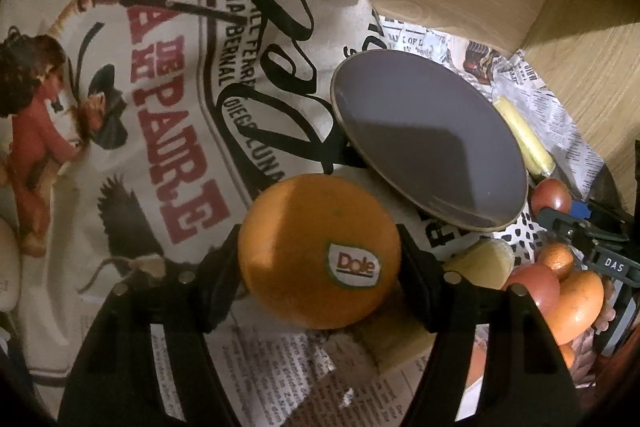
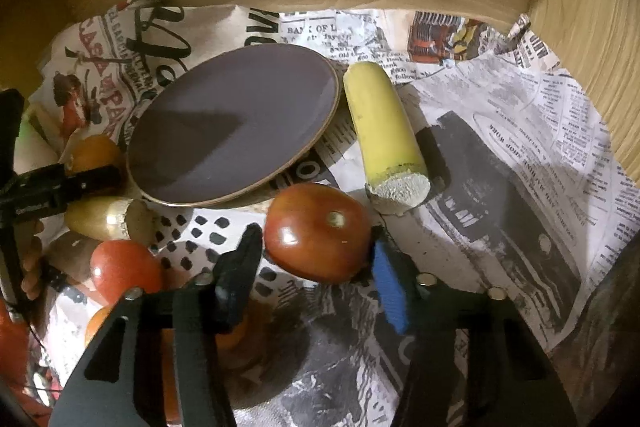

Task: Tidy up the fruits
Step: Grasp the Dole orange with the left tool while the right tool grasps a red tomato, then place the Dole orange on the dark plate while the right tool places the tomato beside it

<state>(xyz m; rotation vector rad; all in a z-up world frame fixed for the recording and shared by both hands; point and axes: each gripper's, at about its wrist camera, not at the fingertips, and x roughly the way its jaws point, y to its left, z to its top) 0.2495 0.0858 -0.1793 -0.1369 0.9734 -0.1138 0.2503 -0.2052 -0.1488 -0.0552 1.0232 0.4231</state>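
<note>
Fruit pile [image 1: 568, 291] right of left gripper: we see it cut off by the frame edge.
Newsprint [image 2: 560, 131]: perhaps too blurred to read.

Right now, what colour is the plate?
Dark greyish-purple with a thin tan rim; the plate shows best in the right wrist view.

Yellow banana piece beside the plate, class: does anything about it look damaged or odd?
Yes. The yellow banana piece lies on the newspaper right of the dark plate, and its near end is a rough, crumbly white break, not peel. It looks like a snapped foam model, not real fruit.
</note>
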